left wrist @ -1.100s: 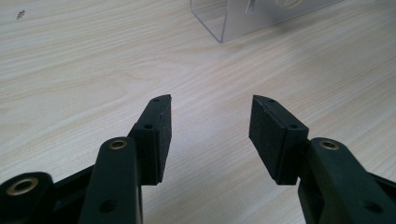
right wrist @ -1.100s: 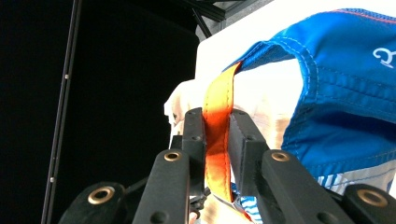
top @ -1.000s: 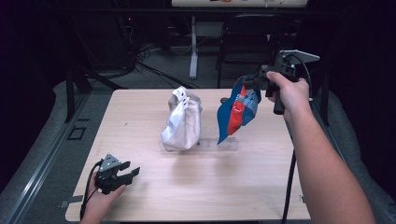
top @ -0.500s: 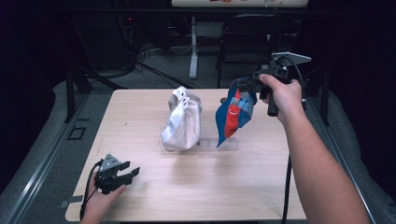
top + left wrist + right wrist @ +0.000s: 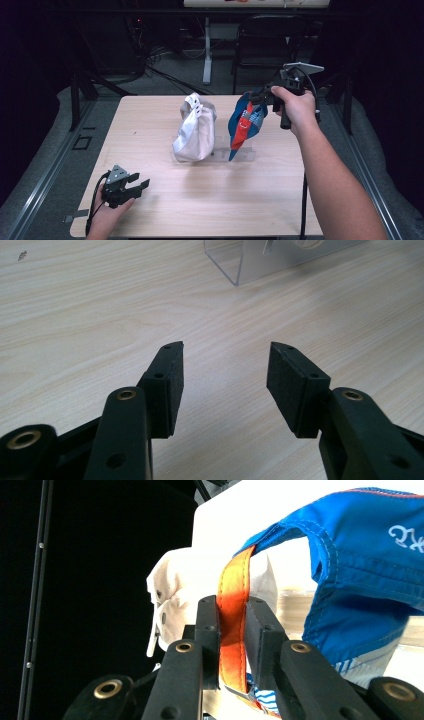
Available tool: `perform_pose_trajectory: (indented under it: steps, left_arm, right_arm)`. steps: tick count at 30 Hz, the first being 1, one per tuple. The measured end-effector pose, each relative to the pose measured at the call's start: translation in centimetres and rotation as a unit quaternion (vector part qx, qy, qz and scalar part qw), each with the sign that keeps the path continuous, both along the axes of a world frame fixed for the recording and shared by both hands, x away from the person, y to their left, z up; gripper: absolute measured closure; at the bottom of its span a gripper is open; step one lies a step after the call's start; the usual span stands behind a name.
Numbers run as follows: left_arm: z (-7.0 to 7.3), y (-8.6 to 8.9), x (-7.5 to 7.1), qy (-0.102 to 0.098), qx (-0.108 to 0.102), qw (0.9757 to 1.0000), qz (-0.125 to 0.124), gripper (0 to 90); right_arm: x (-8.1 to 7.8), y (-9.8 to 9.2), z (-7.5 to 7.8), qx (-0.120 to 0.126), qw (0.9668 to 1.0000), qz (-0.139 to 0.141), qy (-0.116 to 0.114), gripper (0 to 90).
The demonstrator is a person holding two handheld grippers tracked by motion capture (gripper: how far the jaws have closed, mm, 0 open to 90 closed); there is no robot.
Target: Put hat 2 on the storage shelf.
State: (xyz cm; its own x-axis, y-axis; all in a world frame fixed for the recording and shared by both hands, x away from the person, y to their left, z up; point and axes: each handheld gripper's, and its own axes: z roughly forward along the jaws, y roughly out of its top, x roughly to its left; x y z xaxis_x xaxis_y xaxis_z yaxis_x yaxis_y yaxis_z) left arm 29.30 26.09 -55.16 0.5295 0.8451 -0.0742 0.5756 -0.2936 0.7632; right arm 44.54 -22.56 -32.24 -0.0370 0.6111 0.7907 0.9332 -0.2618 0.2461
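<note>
Right hand-held gripper (image 5: 232, 645) clenched on the orange strap (image 5: 234, 605) of a blue cap (image 5: 245, 122), strap pinched flat between the two black pads. Cap hanging crown-down from that strap, above the clear acrylic stand (image 5: 235, 154) at mid-tabletop, its lowest tip close to the stand; touching or not, cannot tell. Just left of the blue cap, a white cap (image 5: 194, 129) already draped on the same stand. Left hand-held gripper (image 5: 131, 187) released, jaws apart and holding nothing, resting on the tabletop (image 5: 165, 210) well left of and nearer than the stand.

Likely step in hand: lowering the blue cap onto the stand beside the white one. Best done slowly and straight down, keeping the strap clamped until the crown settles and carries its own weight. Worth watching the gap to the white cap, to avoid nudging it off. Release only once the cloth stops swinging.

Blue cap: thin, soft woven cloth with stitched seams, white lettering, red and striped panels; limp, folds easily. Strap: flat orange webbing. White cap: canvas-like, with snap closure. Stand: smooth, transparent, hard-edged plastic. Tabletop: pale wood grain, matte.
</note>
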Motion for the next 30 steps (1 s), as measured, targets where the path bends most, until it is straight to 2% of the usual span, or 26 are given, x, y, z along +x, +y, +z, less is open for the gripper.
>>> perform_pose_trajectory:
  steps: [3, 10, 21, 30]
  left_arm:
    - [0.0, 0.0, 0.0, 0.0, 0.0, 1.0, 0.0, 49.6]
    - [0.0, 0.0, 0.0, 0.001, -0.001, 1.0, 0.0, 49.6]
    - [-0.1, -0.1, 0.0, 0.0, -0.002, 1.0, 0.0, 49.4]
    - [0.0, 0.1, 0.0, 0.0, 0.0, 1.0, 0.002, 49.3]
  right_arm:
    - [0.0, 0.0, -0.2, 0.006, 1.0, 0.0, 0.001, 78.0]
    - [-0.1, 0.0, -1.3, -0.004, 0.9999, 0.007, 0.011, 77.9]
    - [-0.6, -0.2, -0.9, -0.014, 0.9999, 0.006, 0.003, 75.3]
    - [-1.5, -1.4, 0.0, -0.019, 0.9998, 0.0, -0.01, 73.8]
